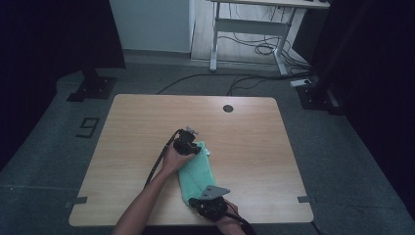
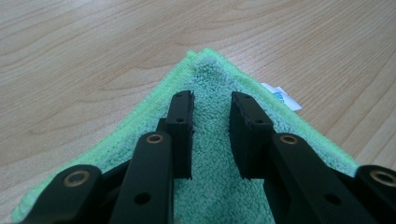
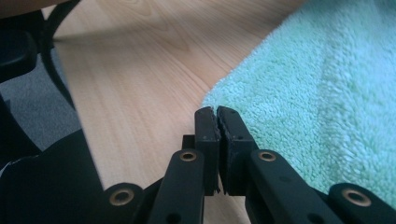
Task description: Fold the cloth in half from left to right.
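We saw the folded mint-green terry cloth [image 1: 196,171] lying on the pale wooden surface [image 1: 254,147], near its front edge. Our left hand-held gripper [image 2: 212,109] rested on the cloth's far corner, by a small white label [image 2: 282,97], its jaws apart with pile between them. Our right hand-held gripper [image 3: 216,116] sat at the cloth's near end, jaws closed together with nothing caught between them.
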{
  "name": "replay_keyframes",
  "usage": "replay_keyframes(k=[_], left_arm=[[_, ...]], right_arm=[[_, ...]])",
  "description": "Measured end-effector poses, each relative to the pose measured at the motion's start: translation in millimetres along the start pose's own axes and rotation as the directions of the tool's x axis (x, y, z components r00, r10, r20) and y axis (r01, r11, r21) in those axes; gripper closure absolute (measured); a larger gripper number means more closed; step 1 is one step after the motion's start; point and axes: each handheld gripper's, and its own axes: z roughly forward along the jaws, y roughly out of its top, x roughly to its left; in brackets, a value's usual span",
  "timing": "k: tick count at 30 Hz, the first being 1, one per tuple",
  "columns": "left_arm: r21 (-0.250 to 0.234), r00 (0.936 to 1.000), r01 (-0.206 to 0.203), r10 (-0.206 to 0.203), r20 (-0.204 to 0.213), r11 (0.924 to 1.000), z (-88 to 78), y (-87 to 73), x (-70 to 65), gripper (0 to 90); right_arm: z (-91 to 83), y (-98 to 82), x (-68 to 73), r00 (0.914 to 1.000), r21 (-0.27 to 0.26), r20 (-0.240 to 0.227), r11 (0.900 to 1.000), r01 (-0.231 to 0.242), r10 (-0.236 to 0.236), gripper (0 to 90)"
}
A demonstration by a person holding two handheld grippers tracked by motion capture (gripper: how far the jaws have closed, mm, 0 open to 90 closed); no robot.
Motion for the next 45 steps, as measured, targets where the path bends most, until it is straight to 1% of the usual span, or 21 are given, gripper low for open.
replay_keyframes(k=[3,5,6,8,11,13,14,16,18,20,22,25,27,29,34,35,38,41,42,43,45], left_arm=[[-0.002,1.0000,0.004,-0.004,0.001,1.0000,0.1,0.0,0.0,70.2],[-0.002,1.0000,0.005,-0.005,0.001,1.0000,0.1,-0.2,-0.1,70.2],[-0.002,1.0000,0.006,-0.006,0.001,1.0000,0.0,-0.4,0.0,70.2],[-0.006,1.0000,0.007,-0.007,0.004,1.0000,0.0,-0.9,0.4,70.2],[-0.007,1.0000,0.005,-0.005,0.006,1.0000,-0.3,-1.4,0.8,70.3],[-0.010,1.0000,0.008,-0.008,0.005,0.9999,-0.1,-1.5,0.6,70.3],[-0.010,1.0000,0.008,-0.008,0.005,0.9999,-0.1,-1.4,0.5,70.3],[-0.009,1.0000,0.009,-0.009,0.004,0.9999,-0.1,-1.4,0.3,70.3],[-0.012,0.9999,0.013,-0.012,0.003,0.9998,0.1,-1.4,-0.1,70.3],[-0.012,0.9999,0.013,-0.013,0.002,0.9998,0.1,-1.4,-0.3,70.2],[-0.012,1.0000,0.008,-0.008,0.003,0.9999,0.0,-1.6,-0.1,70.2],[-0.009,0.9999,0.008,-0.008,0.008,0.9999,-0.2,-1.5,1.1,70.4],[-0.016,1.0000,0.007,-0.007,0.004,0.9998,0.7,-1.4,0.3,70.9],[-0.019,1.0000,-0.002,0.002,0.005,0.9998,1.8,-0.5,0.0,71.2],[-0.027,0.9995,-0.017,0.017,0.028,0.9995,8.2,5.7,-1.4,72.3],[-0.033,0.9995,-0.011,0.012,0.029,0.9994,9.5,6.6,-2.0,72.8],[-0.034,0.9992,-0.013,0.015,0.038,0.9993,10.7,8.0,-1.1,73.2],[-0.030,0.9989,-0.016,0.017,0.043,0.9994,7.6,6.3,1.4,71.3],[-0.037,0.9991,-0.013,0.015,0.040,0.9992,5.0,5.6,2.2,68.6],[-0.049,0.9989,-0.017,0.019,0.044,0.9987,1.0,4.6,2.9,66.3],[-0.079,0.9989,-0.030,0.033,0.033,0.9964,-10.3,3.4,3.7,64.1]], right_arm=[[1.8,-1.5,5.1,0.9995,0.020,-0.024,1.000,0.022,-0.021,89.2],[5.2,-3.7,6.4,0.9990,0.031,-0.042,0.999,0.018,-0.016,89.8],[6.0,-4.3,6.3,0.9988,0.026,-0.046,1.000,0.016,-0.015,89.8],[4.7,-3.5,5.1,0.9991,0.021,-0.042,1.000,0.009,-0.008,88.3],[-1.3,-0.7,3.5,0.9996,-0.016,-0.027,1.000,0.003,-0.004,75.1],[-4.2,1.4,2.0,1.0000,-0.042,0.006,0.999,-0.004,0.004,64.6],[-4.2,3.0,0.7,0.9997,-0.055,0.015,0.998,-0.019,0.019,62.4],[-1.3,7.8,-3.2,0.9993,-0.058,0.014,0.998,-0.033,0.034,59.6],[6.2,13.2,-8.1,0.9986,-0.038,-0.004,0.998,-0.053,0.053,57.7],[16.7,15.8,-11.9,0.9959,-0.010,-0.036,0.996,-0.084,0.083,57.6],[24.8,16.2,-9.9,0.9957,0.028,-0.039,0.996,-0.084,0.085,59.0],[25.2,16.2,-3.9,0.9983,0.029,-0.026,0.998,-0.050,0.051,59.9],[25.3,15.8,-1.9,0.9983,0.032,-0.038,0.999,-0.044,0.046,60.1],[25.5,16.0,-0.4,0.9987,0.036,-0.032,0.999,-0.039,0.040,60.7],[26.5,17.7,-1.5,0.9975,0.042,-0.037,0.997,-0.059,0.060,61.3],[27.2,18.5,-2.1,0.9967,0.044,-0.037,0.997,-0.070,0.071,61.7],[28.9,19.3,-2.3,0.9963,0.040,-0.034,0.996,-0.078,0.080,62.0],[28.3,18.7,-3.3,0.9953,0.037,-0.039,0.995,-0.088,0.089,61.1],[28.1,18.3,-4.0,0.9947,0.034,-0.049,0.995,-0.090,0.091,60.4],[27.8,18.0,-4.2,0.9941,0.033,-0.051,0.995,-0.094,0.096,59.7],[26.5,18.0,-4.8,0.9933,0.030,-0.058,0.995,-0.099,0.100,57.3]])
